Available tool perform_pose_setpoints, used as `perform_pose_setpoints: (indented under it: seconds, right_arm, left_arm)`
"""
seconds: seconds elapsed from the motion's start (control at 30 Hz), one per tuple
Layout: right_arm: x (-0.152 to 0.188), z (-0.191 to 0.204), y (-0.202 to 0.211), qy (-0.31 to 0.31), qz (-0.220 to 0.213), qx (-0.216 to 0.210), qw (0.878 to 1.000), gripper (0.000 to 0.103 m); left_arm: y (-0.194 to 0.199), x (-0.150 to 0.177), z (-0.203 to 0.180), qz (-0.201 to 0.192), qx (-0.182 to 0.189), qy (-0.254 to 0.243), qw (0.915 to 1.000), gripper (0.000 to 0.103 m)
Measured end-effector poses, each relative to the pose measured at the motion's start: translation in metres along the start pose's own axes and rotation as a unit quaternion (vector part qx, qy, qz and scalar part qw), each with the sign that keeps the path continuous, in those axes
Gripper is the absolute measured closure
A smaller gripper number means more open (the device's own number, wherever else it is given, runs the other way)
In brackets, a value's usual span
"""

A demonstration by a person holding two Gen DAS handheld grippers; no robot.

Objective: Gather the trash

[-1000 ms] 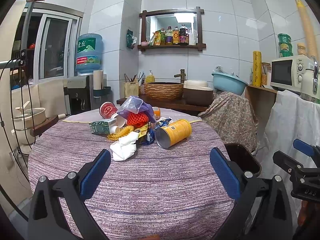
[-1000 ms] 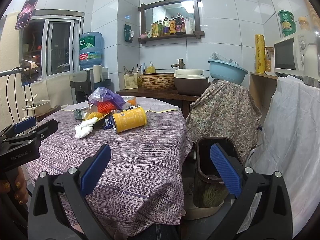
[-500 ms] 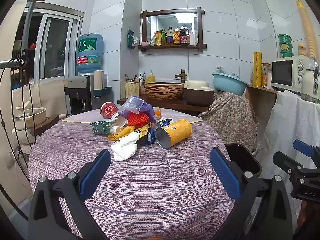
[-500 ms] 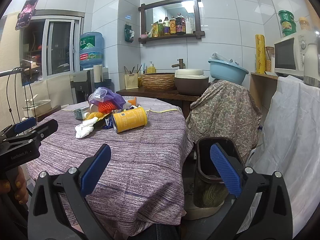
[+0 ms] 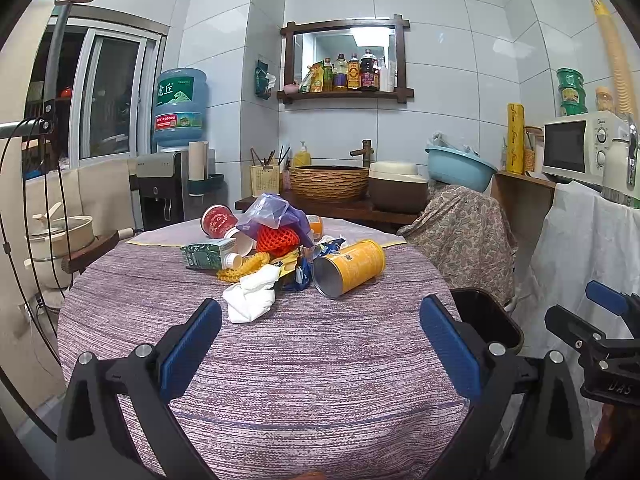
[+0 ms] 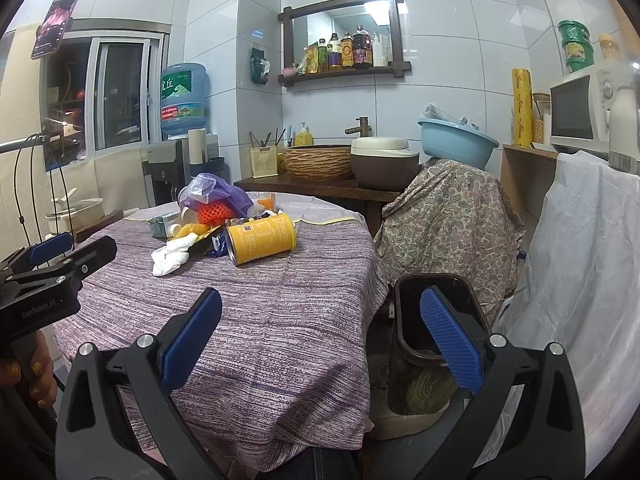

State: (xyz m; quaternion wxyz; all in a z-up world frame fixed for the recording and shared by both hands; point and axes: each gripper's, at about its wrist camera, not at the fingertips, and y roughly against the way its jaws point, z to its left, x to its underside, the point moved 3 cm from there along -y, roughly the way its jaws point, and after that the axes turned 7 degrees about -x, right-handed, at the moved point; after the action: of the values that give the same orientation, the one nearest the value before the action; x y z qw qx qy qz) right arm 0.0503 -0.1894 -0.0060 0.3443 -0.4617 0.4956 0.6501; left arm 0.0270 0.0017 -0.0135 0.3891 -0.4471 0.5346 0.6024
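A pile of trash lies on the round table (image 5: 280,360): a yellow can (image 5: 349,267) on its side, a white crumpled tissue (image 5: 252,294), a green carton (image 5: 208,254), a red cup (image 5: 216,221), an orange net (image 5: 278,240) and a purple bag (image 5: 276,212). The yellow can (image 6: 261,238) and tissue (image 6: 172,256) also show in the right wrist view. My left gripper (image 5: 320,350) is open and empty, short of the pile. My right gripper (image 6: 320,350) is open and empty, between the table edge and a dark trash bin (image 6: 432,344).
The bin (image 5: 486,320) stands on the floor at the table's right side. A chair draped in patterned cloth (image 6: 448,216) stands behind it. A white-covered unit (image 6: 580,260) is at the right. A counter with a woven basin (image 5: 328,182) lies beyond the table.
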Motion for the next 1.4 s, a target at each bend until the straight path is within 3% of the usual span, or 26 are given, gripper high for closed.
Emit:
perform_pose_setpoints:
  seconds: [1.0, 1.23, 1.4]
  right_arm:
    - [0.000, 0.000, -0.004, 0.000, 0.007, -0.004, 1.000, 0.005]
    - [0.007, -0.003, -0.029, -0.014, 0.060, -0.005, 0.998, 0.005]
    - [0.021, -0.006, -0.062, -0.048, 0.127, -0.038, 0.990, 0.005]
  left_arm:
    - [-0.002, 0.000, 0.000, 0.003, 0.000, -0.002, 1.0000, 0.005]
    - [-0.021, 0.009, 0.004, 0.055, 0.030, -0.005, 0.9980, 0.005]
    - [-0.040, 0.021, 0.003, 0.097, 0.053, -0.022, 0.9937, 0.005]
